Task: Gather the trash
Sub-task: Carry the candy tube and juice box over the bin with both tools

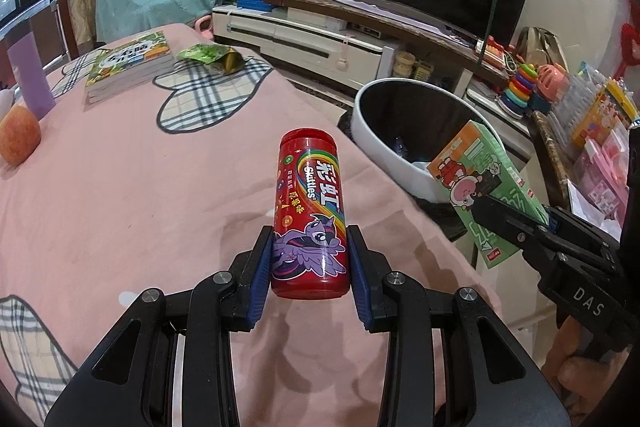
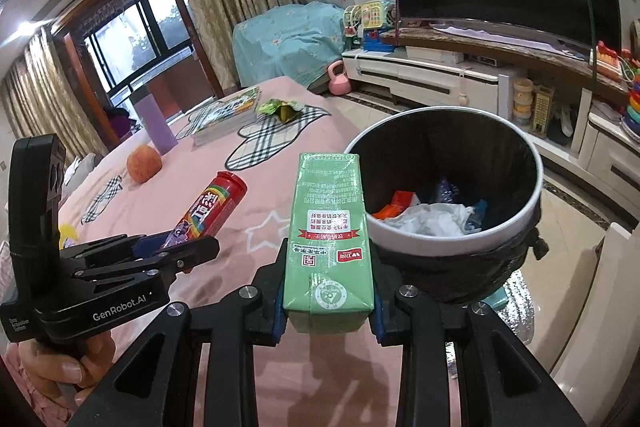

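Observation:
My left gripper (image 1: 310, 251) is shut on a red Skittles can (image 1: 310, 215) and holds it above the pink tablecloth (image 1: 140, 187). The can also shows in the right wrist view (image 2: 214, 205). My right gripper (image 2: 328, 291) is shut on a green carton (image 2: 328, 227) at the table's edge, just left of the white trash bin (image 2: 536, 187). The bin holds crumpled paper and wrappers. In the left wrist view the carton (image 1: 480, 171) is at the bin's (image 1: 376, 135) near rim. A green snack wrapper (image 1: 208, 57) lies at the far end of the table.
A stack of books (image 1: 128, 67), a purple cup (image 1: 30, 79) and an apple (image 1: 18, 141) are on the table's far left. A TV stand (image 1: 320, 39) with a TV and toys is behind the bin. A pink kettlebell (image 2: 338, 79) sits on the floor.

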Tool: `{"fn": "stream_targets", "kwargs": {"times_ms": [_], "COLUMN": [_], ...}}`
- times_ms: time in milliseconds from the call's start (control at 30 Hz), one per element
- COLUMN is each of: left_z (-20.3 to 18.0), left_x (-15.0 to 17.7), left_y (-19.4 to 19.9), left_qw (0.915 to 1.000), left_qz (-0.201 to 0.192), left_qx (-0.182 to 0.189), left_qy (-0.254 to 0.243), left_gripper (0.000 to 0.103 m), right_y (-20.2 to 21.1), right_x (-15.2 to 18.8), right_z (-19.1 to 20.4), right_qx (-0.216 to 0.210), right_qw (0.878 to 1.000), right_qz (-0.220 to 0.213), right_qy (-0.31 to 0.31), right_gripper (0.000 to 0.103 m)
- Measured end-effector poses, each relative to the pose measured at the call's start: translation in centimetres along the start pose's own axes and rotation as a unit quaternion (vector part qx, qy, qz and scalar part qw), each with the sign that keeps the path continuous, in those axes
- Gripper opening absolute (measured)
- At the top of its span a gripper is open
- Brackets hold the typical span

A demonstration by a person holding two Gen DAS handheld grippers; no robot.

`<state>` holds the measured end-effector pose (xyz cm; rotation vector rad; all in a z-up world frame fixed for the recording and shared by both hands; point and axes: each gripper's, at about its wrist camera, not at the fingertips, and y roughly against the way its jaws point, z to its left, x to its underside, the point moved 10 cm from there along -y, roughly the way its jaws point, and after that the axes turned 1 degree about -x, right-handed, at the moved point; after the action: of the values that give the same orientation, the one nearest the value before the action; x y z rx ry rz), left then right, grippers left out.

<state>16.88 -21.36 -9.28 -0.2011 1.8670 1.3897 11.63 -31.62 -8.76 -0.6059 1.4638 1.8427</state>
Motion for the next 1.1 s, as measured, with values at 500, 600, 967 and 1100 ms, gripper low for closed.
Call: {"fn": "stream_targets", "kwargs": {"times_ms": [500, 600, 967, 1100], "left_z": [-3.0, -3.7, -5.8, -6.5], "left_x": [-2.2, -2.7, -4.3, -4.7], "left_y": [-0.7, -0.8, -1.6, -1.8], "left_qw": [0.9996, 0.9994, 0.9985, 0.9983], "left_qz": [-0.003, -0.004, -0.006, -0.006], "left_qx": [0.019, 0.023, 0.032, 0.033], "left_qy": [-0.022, -0.026, -0.044, -0.048], "left_gripper": [0.034, 0.034, 0.034, 0.034], "right_y": [1.0, 1.1, 1.0, 1.0], "right_x": [-1.9, -2.3, -3.3, -3.6], "right_z": [-4.3, -5.1, -7.0, -7.5], "right_qx": [0.027, 0.03, 0.041, 0.044], "right_qw": [0.999, 0.999, 0.999, 0.998], "right_qz": [-0.015, -0.016, -0.017, -0.018], "right_qy": [-0.022, -0.026, -0.032, -0.031], "right_gripper": [0.031, 0.031, 0.031, 0.031]}}
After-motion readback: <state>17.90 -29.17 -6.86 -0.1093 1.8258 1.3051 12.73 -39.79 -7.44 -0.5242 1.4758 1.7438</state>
